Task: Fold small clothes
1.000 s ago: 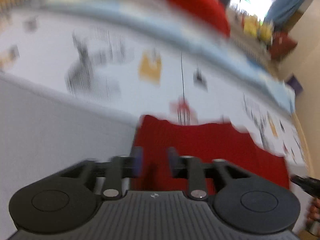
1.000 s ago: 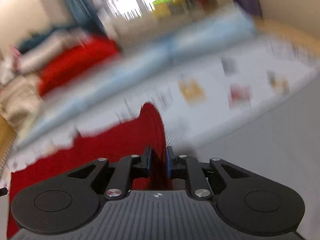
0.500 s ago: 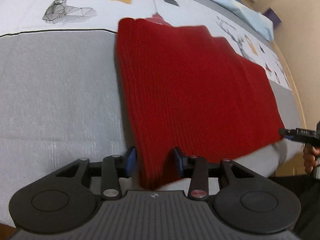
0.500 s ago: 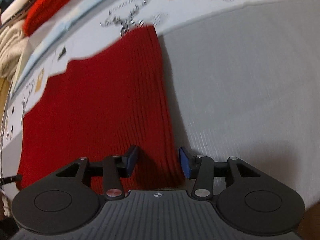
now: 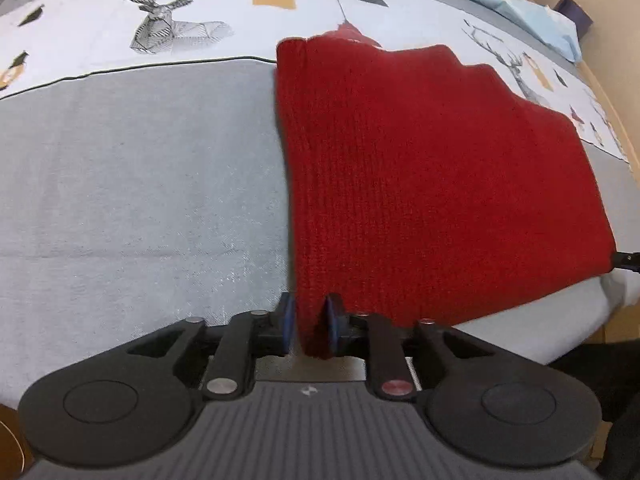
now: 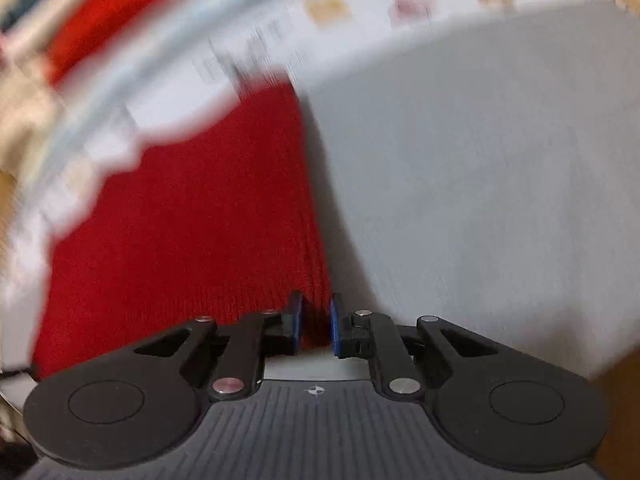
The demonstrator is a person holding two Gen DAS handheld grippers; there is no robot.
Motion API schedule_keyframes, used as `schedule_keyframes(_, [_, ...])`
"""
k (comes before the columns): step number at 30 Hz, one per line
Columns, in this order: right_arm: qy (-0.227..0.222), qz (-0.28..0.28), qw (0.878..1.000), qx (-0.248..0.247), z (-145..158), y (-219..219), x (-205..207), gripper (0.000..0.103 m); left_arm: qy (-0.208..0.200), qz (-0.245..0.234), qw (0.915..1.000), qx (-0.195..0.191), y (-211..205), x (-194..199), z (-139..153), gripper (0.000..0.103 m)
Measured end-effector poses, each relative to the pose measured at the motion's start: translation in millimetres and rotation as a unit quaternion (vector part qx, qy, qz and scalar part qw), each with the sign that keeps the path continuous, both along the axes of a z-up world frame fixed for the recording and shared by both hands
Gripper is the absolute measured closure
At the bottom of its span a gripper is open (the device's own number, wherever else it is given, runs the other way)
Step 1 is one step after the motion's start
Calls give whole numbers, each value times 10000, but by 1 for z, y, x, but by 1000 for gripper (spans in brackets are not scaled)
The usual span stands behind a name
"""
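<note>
A red knitted garment (image 5: 420,168) lies folded flat on the bed. My left gripper (image 5: 309,330) is shut on its near left corner. In the right wrist view the same red garment (image 6: 192,232) shows, blurred by motion, and my right gripper (image 6: 316,326) is shut on its near right corner. The tip of the right gripper (image 5: 628,260) shows at the right edge of the left wrist view.
The bed cover (image 5: 132,184) is grey near me, with a white deer-print band (image 5: 176,36) beyond it. A light blue cloth (image 5: 536,8) lies at the far edge. Another red item (image 6: 116,12) and pale piled clothes (image 6: 24,92) lie at the back left.
Both grippers have closed from open onto the near corners of the red garment. The right wrist view has gone blurred, so the right gripper is moving.
</note>
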State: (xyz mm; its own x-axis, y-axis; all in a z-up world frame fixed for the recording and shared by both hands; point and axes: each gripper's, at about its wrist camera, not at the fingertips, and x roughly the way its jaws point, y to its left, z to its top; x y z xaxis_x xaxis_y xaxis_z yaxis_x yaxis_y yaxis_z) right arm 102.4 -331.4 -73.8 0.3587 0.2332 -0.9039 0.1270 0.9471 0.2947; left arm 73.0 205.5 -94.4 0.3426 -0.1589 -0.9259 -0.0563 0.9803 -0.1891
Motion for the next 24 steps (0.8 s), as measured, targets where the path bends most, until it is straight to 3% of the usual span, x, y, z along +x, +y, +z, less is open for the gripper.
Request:
schedule_keyframes(2, [7, 153, 9991, -404, -2, 8, 1, 78, -420, 74, 9991, 10, 1, -4, 14, 80])
schedule_keyframes(5, [-597, 292, 9943, -829, 15, 17, -5, 74, -848, 93, 9957, -361, 3, -8, 28, 80])
schedule_keyframes(7, [-960, 304, 9916, -806, 25, 19, -7, 73, -809, -104, 9954, -496, -3, -8, 25, 80])
schedule_keyframes(9, [-1135, 405, 9916, -477, 27, 21, -7, 70, -524, -362, 9975, -290, -15, -1, 13, 80])
schedule_keyframes(12, [-829, 560, 9943, -366, 13, 25, 0, 66, 102, -492, 9986, 168, -22, 9, -15, 80])
schedule_keyframes(15, [-125, 693, 9941, -824, -16, 34, 10, 62, 140, -469, 9985, 224, -22, 12, -19, 80])
schedule_keyframes(16, [-80, 698, 9939, -851, -19, 36, 11, 62, 113, -411, 9989, 189, -19, 10, -17, 80])
schedule_keyframes(21, [-555, 651, 9931, -800, 1, 36, 6, 62, -387, -211, 9990, -53, -8, 6, 1, 79])
schedule_keyframes(24, [-620, 616, 9928, -824, 0, 34, 6, 61, -255, 58, 9997, 37, -1, 15, -3, 79])
